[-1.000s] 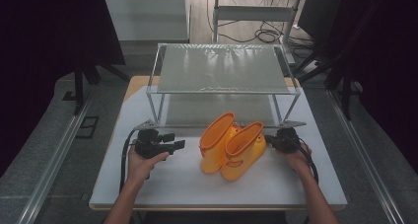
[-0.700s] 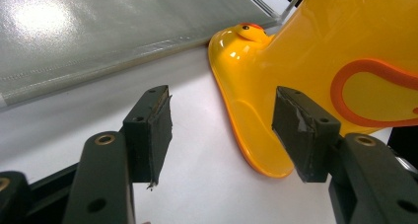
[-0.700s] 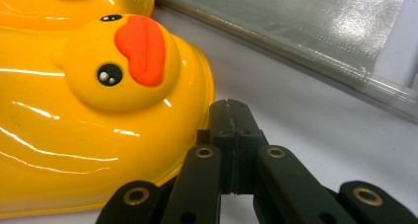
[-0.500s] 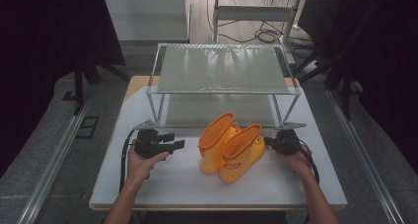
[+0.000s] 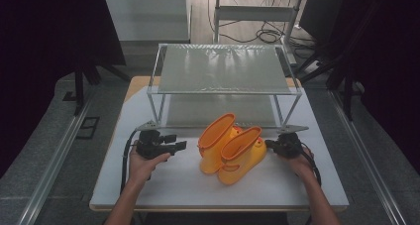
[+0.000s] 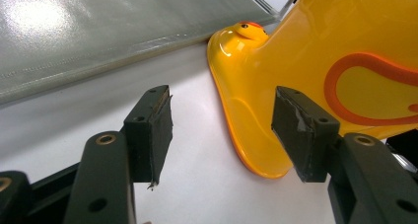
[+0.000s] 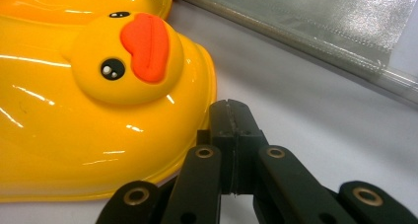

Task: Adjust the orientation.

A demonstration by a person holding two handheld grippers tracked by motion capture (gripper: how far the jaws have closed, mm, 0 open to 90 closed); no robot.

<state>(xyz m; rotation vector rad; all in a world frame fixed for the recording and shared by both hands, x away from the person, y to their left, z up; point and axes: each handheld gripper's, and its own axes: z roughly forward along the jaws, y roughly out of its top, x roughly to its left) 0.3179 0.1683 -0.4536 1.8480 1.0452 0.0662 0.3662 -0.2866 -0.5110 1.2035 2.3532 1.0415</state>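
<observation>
Two glossy yellow rubber duck-faced boots (image 5: 230, 148) stand side by side at mid-table, just in front of the wire-framed shelf rack (image 5: 223, 69). Right gripper (image 7: 234, 116) clenched tight, empty, tip right by the nearer boot's toe. Left gripper (image 6: 222, 123) spread wide, grasping nothing.

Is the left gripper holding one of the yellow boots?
No: the left gripper is open with only white table between its fingers, and the boot lies beyond.
</observation>
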